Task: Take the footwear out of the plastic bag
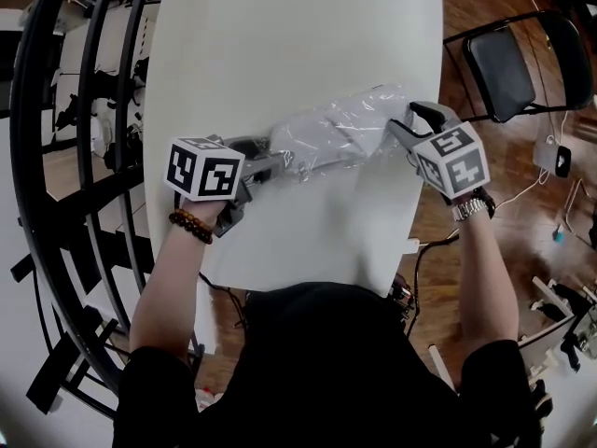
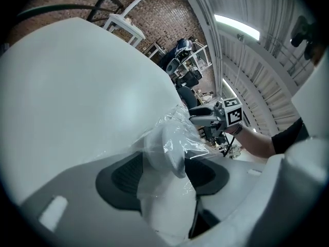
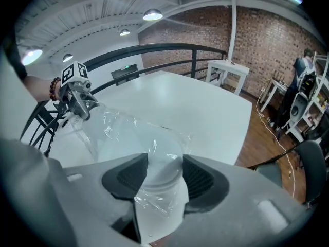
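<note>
A clear plastic bag (image 1: 345, 129) with white footwear (image 2: 164, 148) inside lies across the white table (image 1: 298, 35). My left gripper (image 1: 280, 161) is at the bag's left end. In the left gripper view (image 2: 163, 176) its dark pads press on the bagged footwear from both sides. My right gripper (image 1: 401, 124) is at the bag's right end, tilted steeply down. In the right gripper view (image 3: 164, 176) the jaws stand wide, with the rounded end of the footwear (image 3: 162, 163) and crumpled plastic (image 3: 128, 133) between the pads. Each gripper shows in the other's view, the left gripper (image 3: 82, 107) and the right gripper (image 2: 200, 116).
A black railing (image 1: 56, 157) curves along the table's left side. A black chair (image 1: 518, 63) stands on the wood floor to the right, with cables and a small device (image 1: 555, 160) near it. A second white table (image 3: 226, 68) and a person (image 3: 306, 60) are farther off.
</note>
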A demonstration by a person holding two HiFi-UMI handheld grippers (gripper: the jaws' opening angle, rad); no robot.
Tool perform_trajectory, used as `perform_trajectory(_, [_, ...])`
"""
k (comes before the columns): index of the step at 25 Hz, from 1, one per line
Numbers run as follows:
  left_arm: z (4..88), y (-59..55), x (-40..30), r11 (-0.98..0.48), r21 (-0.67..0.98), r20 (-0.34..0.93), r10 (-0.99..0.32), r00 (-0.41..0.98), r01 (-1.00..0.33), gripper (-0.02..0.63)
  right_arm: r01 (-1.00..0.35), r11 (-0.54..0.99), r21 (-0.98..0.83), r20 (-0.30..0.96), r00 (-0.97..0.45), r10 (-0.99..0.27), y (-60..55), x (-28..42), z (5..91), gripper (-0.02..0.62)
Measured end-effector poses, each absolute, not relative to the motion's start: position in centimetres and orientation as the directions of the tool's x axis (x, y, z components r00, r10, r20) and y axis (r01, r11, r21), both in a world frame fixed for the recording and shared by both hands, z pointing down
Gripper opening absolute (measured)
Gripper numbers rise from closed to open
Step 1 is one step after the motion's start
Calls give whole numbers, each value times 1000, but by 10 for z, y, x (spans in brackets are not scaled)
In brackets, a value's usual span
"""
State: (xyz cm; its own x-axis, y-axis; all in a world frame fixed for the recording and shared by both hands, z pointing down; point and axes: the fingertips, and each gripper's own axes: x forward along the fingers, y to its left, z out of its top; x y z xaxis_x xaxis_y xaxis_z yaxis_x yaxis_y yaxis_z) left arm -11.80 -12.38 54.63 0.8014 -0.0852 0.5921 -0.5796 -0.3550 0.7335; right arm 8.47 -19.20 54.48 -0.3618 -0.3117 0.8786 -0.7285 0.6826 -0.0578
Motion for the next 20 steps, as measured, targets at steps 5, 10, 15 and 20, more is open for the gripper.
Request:
perform_trajectory(5, [546, -128, -111, -323, 765, 560, -92, 823, -557, 276, -732, 677, -75, 869, -382, -316, -194, 88, 546, 203])
perform_trajectory(10, [549, -132, -117, -309, 761, 568, -109, 816, -571, 192, -726, 683, -79, 860, -396, -322, -193, 85, 543, 201])
perform_trajectory(15, [543, -135, -125, -282, 780, 539, -154, 828, -559, 123, -725, 685, -77, 856, -400, -328, -189, 82, 539, 185])
perform_trajectory(20, [532, -140, -131, -278, 789, 516, -185, 837, -548, 103, -734, 676, -67, 857, -389, -338, -190, 85, 537, 129])
